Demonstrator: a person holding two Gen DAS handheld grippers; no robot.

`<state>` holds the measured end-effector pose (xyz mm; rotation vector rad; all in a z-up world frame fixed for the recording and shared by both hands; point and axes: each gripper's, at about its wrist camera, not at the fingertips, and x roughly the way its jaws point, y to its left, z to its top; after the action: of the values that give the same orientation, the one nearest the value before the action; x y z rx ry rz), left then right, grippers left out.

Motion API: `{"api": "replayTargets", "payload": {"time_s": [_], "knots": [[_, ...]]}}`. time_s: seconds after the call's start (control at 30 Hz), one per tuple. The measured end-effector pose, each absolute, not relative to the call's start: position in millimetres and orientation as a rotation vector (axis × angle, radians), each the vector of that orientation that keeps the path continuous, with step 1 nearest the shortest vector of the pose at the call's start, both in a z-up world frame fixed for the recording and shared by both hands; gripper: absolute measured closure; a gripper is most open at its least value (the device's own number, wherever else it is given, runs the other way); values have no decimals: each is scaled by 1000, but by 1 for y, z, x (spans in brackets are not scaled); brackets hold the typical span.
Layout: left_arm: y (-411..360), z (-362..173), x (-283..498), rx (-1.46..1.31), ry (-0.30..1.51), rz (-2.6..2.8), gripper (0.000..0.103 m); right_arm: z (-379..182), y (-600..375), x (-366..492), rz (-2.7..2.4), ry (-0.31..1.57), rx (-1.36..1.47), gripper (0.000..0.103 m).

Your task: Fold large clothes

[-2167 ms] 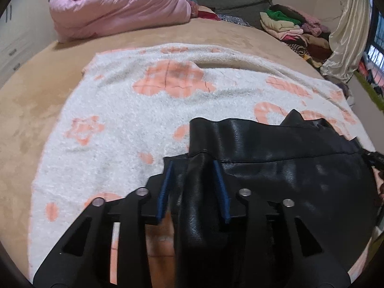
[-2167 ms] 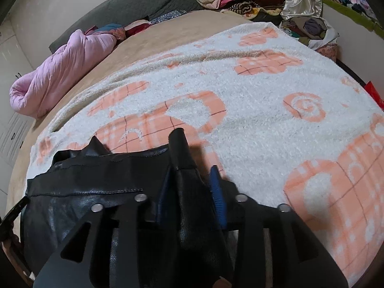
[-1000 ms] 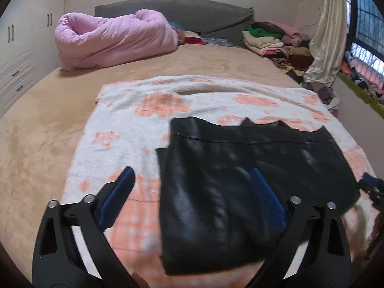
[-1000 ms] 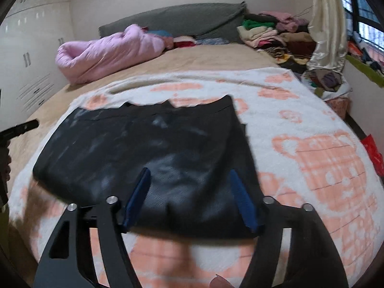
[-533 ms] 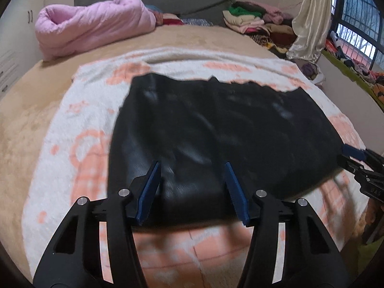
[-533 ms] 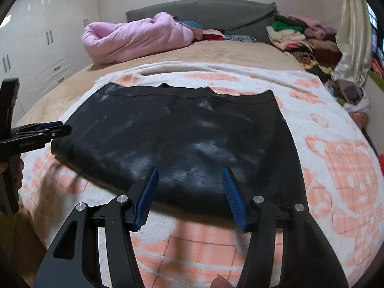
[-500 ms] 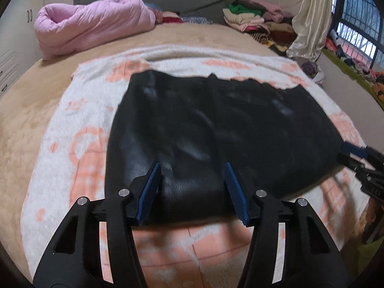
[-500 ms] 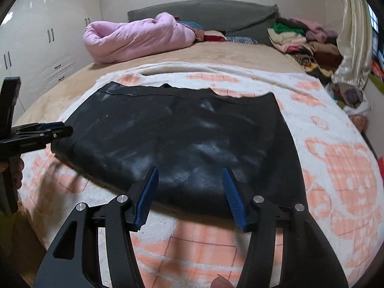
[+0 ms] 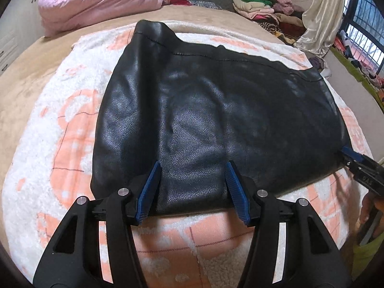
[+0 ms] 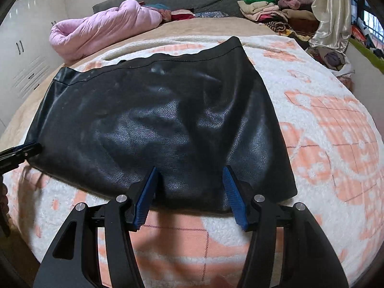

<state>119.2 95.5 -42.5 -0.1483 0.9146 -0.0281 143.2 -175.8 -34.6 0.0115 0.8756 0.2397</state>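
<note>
A glossy black leather skirt (image 9: 211,110) lies spread flat, faintly creased, on the white-and-peach fleece blanket (image 9: 60,129), its near hem at twelve o'clock between the parted, empty jaws of the left gripper (image 9: 193,187) and right gripper (image 10: 189,189).

Black leather-look garment (image 9: 204,110), flat and spread out.
Glossy grained black material, roughly trapezoidal: narrower at the far stitched hem, wider at the near edge. Far edge shows a stitched seam line and a wavy, slightly jagged outline; far-left corner pokes up a bit. Surface mostly smooth with a few shallow creases through the middle. Same piece from the right wrist view (image 10: 163,124): near edge slightly curled, lying unfolded, one visible layer face-up.
</note>
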Motion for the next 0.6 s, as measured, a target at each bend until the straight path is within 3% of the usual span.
{"api": "replayTargets", "payload": {"time_s": [0.17,0.27,0.33,0.4,0.5,0.6], "knots": [[97,-33,115,-151,891,-39,52,-23,-185,137,249,857,88,48],[95,-28,112,-154,880,-51,44,-14,-189,130,251,834,112,44],[92,-24,109,-150,869,-62,38,-9,-188,126,263,818,115,32],[90,-20,107,-146,859,-68,36,-3,-187,121,271,796,117,26],[88,-15,104,-152,845,-80,26,5,-184,116,278,770,106,12],[88,-11,101,-158,826,-83,14,8,-183,114,266,757,92,8]]}}
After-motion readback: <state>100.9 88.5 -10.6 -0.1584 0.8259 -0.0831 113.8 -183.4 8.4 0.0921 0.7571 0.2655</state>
